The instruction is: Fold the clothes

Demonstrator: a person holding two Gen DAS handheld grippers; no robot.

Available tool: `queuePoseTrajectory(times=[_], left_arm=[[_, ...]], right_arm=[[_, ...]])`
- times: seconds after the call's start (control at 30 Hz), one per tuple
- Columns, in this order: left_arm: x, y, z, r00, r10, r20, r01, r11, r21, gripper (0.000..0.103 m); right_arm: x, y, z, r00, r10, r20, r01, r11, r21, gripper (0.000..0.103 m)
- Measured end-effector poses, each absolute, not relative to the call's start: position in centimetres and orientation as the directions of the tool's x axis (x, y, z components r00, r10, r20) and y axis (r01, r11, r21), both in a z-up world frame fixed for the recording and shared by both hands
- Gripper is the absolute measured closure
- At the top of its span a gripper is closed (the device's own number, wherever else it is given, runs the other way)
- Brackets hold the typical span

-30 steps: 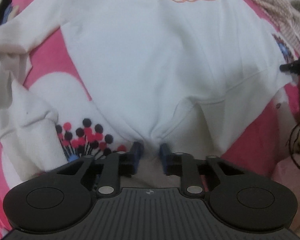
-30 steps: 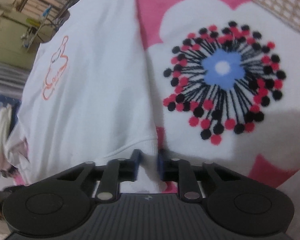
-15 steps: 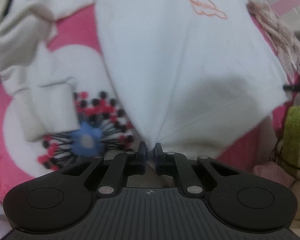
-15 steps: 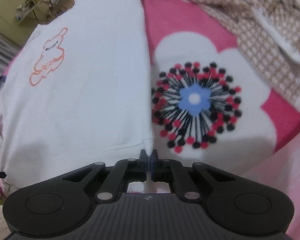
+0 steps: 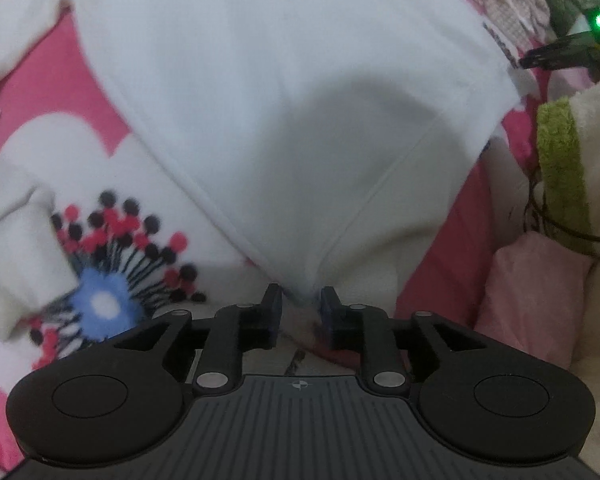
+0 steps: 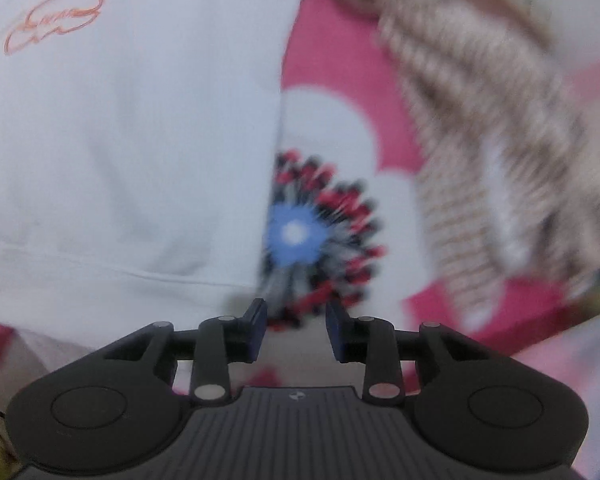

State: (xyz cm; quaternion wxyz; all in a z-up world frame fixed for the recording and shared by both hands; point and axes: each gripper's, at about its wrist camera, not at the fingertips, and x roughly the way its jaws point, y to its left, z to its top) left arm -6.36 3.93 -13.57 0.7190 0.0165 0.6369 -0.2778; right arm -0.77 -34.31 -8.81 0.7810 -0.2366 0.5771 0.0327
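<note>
A white sweatshirt with an orange outline print lies spread on a pink flowered blanket. My left gripper hangs over its near hem corner. Its jaws are opening, and the pointed tip of the hem still sits between them without being pinched. One sleeve lies bunched to the left. My right gripper is above the blanket's blue flower, just right of the other hem corner. Its jaws are opening with nothing between them. That view is blurred by motion.
A beige knitted garment lies on the blanket to the right of the sweatshirt. In the left wrist view a white and green plush cloth and a pale pink bundle sit at the right edge. A black finger of the other gripper shows near the far hem corner.
Both grippers were shut on the hem corners half a second ago and now stand parted. The right one has let its corner go, risen and rolled. The hem has sagged back towards the blanket.
</note>
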Motion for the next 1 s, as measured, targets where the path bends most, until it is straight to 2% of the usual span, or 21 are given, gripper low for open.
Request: queuePoseTrajectory(times=[0.03, 0.07, 0.13, 0.23, 0.3, 0.43, 0.57, 0.63, 0.77, 0.83, 0.9, 1.0], left_arm=[[-6.8, 4.5, -13.4, 0.036, -0.386, -0.922, 0.408, 0.848, -0.339, 0.082], [-6.9, 5.2, -13.4, 0.038, -0.4, -0.916, 0.394, 0.848, -0.354, 0.082], [-6.3, 5.6, -13.6, 0.042, -0.424, -0.905, 0.363, 0.85, -0.381, 0.08], [-5.5, 5.9, -14.1, 0.051, -0.456, -0.889, 0.316, 0.851, -0.419, 0.08], [-5.6, 4.9, -14.0, 0.062, -0.451, -0.89, 0.314, 0.856, -0.412, 0.08], [-6.4, 4.6, -14.1, 0.07, -0.422, -0.904, 0.333, 0.864, -0.378, 0.08], [-6.5, 5.3, -14.7, 0.057, -0.437, -0.897, 0.308, 0.863, -0.401, 0.08], [-6.5, 5.6, -14.9, 0.054, -0.453, -0.89, 0.303, 0.857, -0.418, 0.08], [-6.7, 6.5, -15.1, 0.057, -0.474, -0.879, 0.286, 0.851, -0.44, 0.08], [-6.8, 6.8, -15.4, 0.063, -0.478, -0.876, 0.278, 0.852, -0.445, 0.08], [-6.6, 6.9, -15.5, 0.067, -0.485, -0.872, 0.269, 0.85, -0.452, 0.08], [-6.6, 7.7, -15.4, 0.07, -0.5, -0.863, 0.263, 0.844, -0.468, 0.08]], right_arm=[[-1.0, -33.2, -7.5, 0.379, -0.216, -0.9, -0.367, 0.858, -0.36, 0.069], [-1.1, -31.7, -6.1, 0.419, -0.149, -0.896, -0.425, 0.839, -0.339, 0.068], [-1.2, -28.0, -4.1, 0.427, 0.076, -0.901, -0.592, 0.777, -0.214, 0.068], [-2.6, -20.2, -5.0, 0.2, 0.384, -0.902, -0.866, 0.5, 0.021, 0.07], [-3.8, -15.1, -5.9, -0.004, 0.508, -0.861, -0.959, 0.242, 0.147, 0.071], [-9.4, -8.1, -9.9, -0.262, 0.466, -0.845, -0.964, -0.156, 0.213, 0.088], [-11.9, -5.8, -11.8, -0.229, 0.504, -0.833, -0.956, -0.279, 0.094, 0.088], [-12.4, -4.9, -12.5, -0.191, 0.516, -0.835, -0.954, -0.298, 0.034, 0.088], [-12.6, -3.6, -13.9, -0.186, 0.494, -0.849, -0.947, -0.319, 0.022, 0.088], [-12.4, -3.3, -14.4, -0.191, 0.492, -0.849, -0.953, -0.3, 0.04, 0.089], [-11.9, -3.1, -14.4, -0.195, 0.499, -0.844, -0.964, -0.258, 0.07, 0.101], [-10.8, -3.0, -13.6, -0.261, 0.508, -0.821, -0.963, -0.196, 0.184, 0.102]])
